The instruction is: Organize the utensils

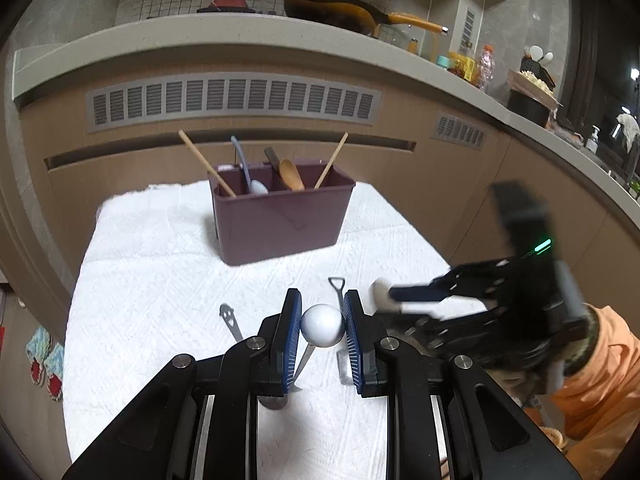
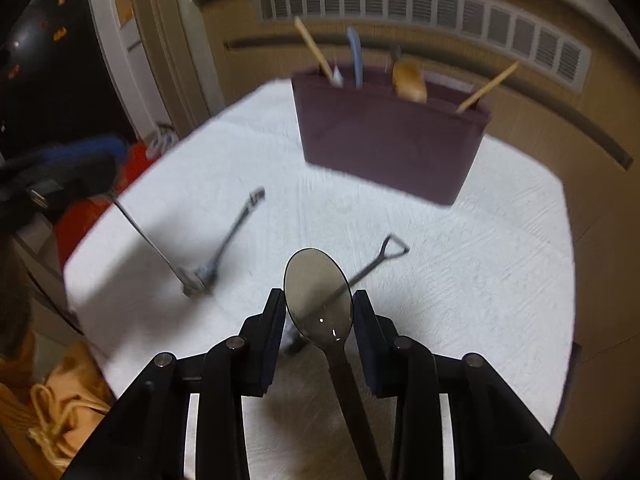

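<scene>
Left tongs (image 1: 323, 295): the blue pads are closed to a narrow gap and press on both sides of the white ball end of a thin metal utensil (image 1: 322, 324). The shaft hangs down from the ball toward the white textured cloth (image 1: 160, 280). In the right wrist view its lower end (image 2: 192, 280) sits at the cloth; whether it touches cannot be told through the blur.

Right tongs (image 2: 319, 293): the jaws are partly closed on the oval bowl of a dark, glossy metal spoon (image 2: 318, 296). Both pads meet the bowl's edges, and the handle runs back under the camera. An orange sleeve (image 1: 600, 360) shows behind this tool in the left wrist view.

On the cloth just beyond the fingertips lie two loose items:
- a dark utensil with a shovel-style loop handle (image 2: 380, 256), angled right;
- a metal utensil with a face-shaped cut-out handle (image 1: 228, 316), to the left, well apart from the first.

Farther back, at the far side of the cloth, stands a rectangular maroon plastic utensil caddy (image 1: 280, 220). It contains two wooden chopsticks, one leaning left (image 1: 206, 164) and one leaning right (image 1: 331, 160), a grey-blue spoon (image 1: 246, 168), and a wooden spoon (image 1: 291, 174) in a middle compartment.

Behind the caddy runs a brown cabinet front with a grey vent grille (image 1: 232, 100).
</scene>
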Demonstrator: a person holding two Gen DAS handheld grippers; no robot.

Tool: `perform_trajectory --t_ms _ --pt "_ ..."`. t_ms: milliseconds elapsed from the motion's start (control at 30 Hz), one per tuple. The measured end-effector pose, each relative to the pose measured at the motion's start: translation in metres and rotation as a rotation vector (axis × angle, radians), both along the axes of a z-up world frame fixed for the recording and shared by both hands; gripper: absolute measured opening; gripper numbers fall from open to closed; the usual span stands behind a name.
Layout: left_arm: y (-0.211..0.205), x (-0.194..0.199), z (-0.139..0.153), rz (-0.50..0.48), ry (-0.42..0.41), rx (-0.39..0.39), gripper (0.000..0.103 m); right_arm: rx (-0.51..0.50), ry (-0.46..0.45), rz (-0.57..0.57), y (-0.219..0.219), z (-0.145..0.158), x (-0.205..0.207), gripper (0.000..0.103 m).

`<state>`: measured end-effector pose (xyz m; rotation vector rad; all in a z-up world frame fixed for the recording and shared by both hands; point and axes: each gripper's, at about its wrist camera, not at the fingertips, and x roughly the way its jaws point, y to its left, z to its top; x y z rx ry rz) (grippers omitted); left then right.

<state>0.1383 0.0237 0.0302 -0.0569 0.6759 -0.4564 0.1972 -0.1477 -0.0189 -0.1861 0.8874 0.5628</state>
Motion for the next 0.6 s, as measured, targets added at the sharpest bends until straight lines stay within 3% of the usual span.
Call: perform_trajectory --t_ms 167,200,233,367,467,600 --pt "0.003 0.018 0.054 0.019 -0.114 0.002 0.022 0.121 -0.184 -0.04 -0.015 0.088 0.0 0.028" --pt "0.005 0.026 0.07 0.029 -0.148 -0.001 0.022 0.136 -0.221 -0.05 -0.016 0.103 0.002 0.01" --pt "0.007 0.034 0.087 0.037 -0.175 -0.014 0.022 0.156 -0.281 -0.064 -0.018 0.131 0.006 0.007" --pt "0.014 0.061 0.133 0.045 -0.244 -0.069 0.022 0.229 -0.43 -0.115 -0.021 0.199 0.028 0.007" --pt "0.018 0.077 0.146 0.064 -0.278 -0.073 0.022 0.246 -0.444 -0.127 -0.021 0.214 0.042 0.007" --pt "0.023 0.09 0.132 0.076 -0.25 -0.07 0.022 0.206 -0.38 -0.117 -0.021 0.191 0.051 0.007"
